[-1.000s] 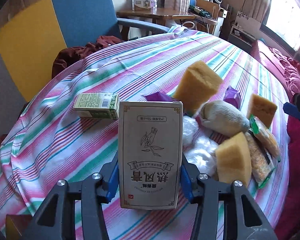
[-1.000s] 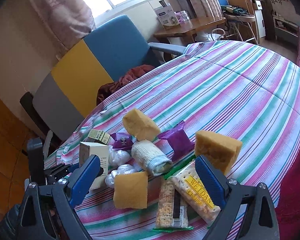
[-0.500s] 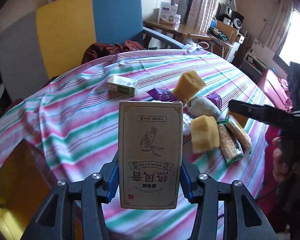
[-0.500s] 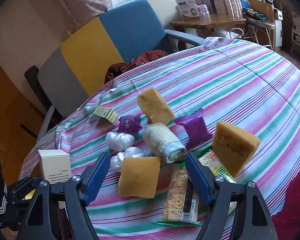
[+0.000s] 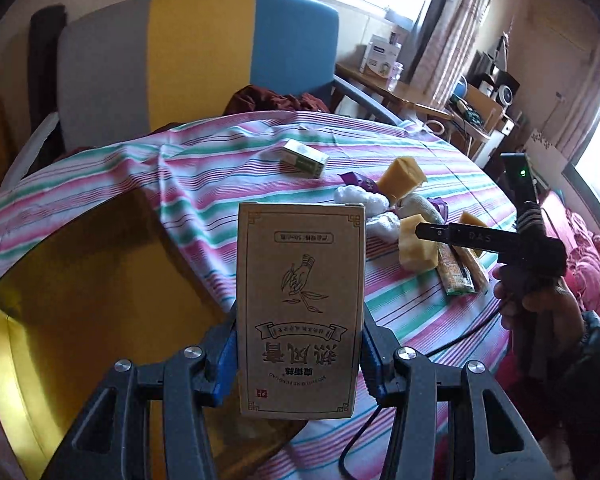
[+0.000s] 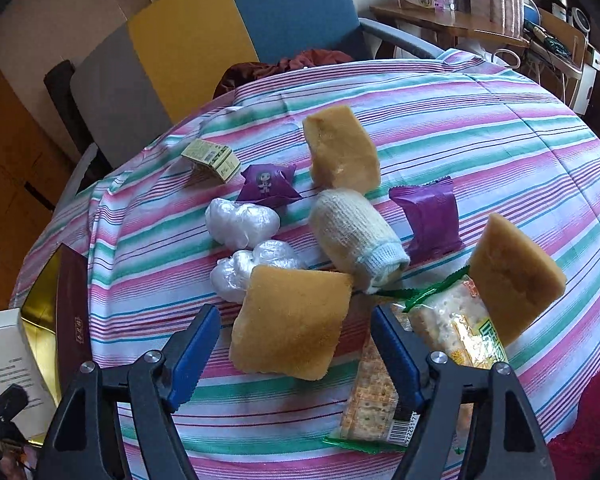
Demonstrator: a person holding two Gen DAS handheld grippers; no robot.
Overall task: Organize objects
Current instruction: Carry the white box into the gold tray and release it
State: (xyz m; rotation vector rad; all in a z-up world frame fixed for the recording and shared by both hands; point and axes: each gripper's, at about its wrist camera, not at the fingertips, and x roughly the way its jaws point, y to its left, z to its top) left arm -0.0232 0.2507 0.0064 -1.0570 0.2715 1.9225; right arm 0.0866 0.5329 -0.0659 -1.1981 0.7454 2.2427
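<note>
While the left gripper pinches a tan box off the table edge, the right gripper hangs spread over three sponges, two purple packets, two plastic wads, two cracker packs, one sock roll and one green box.
</note>
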